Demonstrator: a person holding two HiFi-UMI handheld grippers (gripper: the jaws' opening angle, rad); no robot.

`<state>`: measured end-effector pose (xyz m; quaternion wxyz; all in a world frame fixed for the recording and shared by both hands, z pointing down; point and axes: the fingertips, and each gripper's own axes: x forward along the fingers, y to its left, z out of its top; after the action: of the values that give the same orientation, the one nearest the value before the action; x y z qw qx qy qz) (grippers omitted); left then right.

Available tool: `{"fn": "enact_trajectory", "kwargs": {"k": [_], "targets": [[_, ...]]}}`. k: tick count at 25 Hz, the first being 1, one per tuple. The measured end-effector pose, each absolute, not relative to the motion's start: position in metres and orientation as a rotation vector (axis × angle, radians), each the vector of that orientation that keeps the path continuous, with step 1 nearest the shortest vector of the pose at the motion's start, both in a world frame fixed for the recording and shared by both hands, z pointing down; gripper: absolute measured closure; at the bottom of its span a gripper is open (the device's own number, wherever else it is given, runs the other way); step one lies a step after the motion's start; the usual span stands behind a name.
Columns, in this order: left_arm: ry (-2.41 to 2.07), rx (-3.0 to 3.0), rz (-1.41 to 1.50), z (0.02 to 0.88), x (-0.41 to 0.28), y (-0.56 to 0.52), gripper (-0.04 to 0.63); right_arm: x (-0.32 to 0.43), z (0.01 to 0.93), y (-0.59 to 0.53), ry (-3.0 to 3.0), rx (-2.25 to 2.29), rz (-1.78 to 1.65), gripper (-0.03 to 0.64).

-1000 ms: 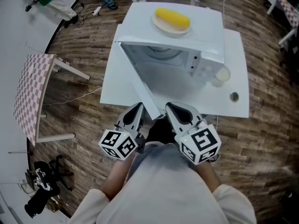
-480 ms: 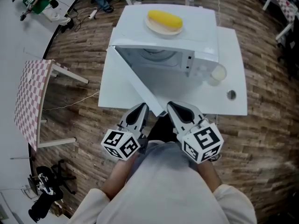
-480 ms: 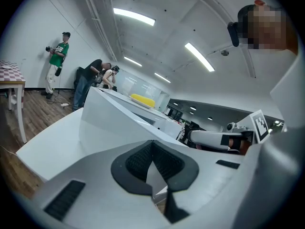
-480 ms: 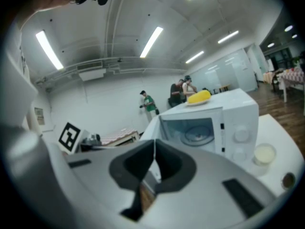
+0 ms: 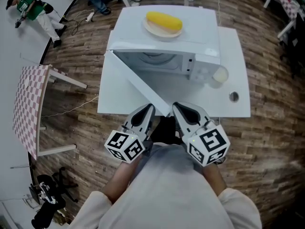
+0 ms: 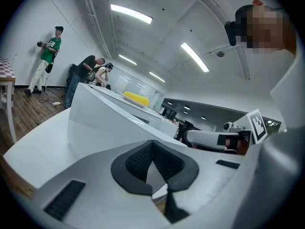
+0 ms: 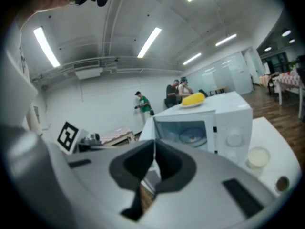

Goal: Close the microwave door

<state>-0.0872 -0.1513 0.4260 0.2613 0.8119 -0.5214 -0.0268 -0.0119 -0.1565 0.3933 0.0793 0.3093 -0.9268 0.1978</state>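
The white microwave door (image 5: 138, 82) stands open, its free edge reaching near, between my left gripper (image 5: 147, 111) and right gripper (image 5: 180, 109); both jaw pairs are together, empty.

Your workspace has a wood-plank floor (image 5: 271, 142), a white table (image 5: 237, 66), a checkered side table (image 5: 26, 104) at your left, and ceiling strip lights (image 7: 149, 42).

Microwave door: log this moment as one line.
microwave door: open, angled toward person | left gripper: shut, empty, left of door's free edge | right gripper: shut, empty, right of it | task: not done
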Motion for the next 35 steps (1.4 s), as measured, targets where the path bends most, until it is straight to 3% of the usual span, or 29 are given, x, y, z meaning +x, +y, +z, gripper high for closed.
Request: {"fn": "enact_trajectory", "kwargs": {"k": [35], "targets": [[-1.140, 2.320, -0.064, 0.426, -0.050, -0.224, 0.575, 0.021, 0.392, -0.219, -2.710, 1.138, 0.724, 0.592]]}}
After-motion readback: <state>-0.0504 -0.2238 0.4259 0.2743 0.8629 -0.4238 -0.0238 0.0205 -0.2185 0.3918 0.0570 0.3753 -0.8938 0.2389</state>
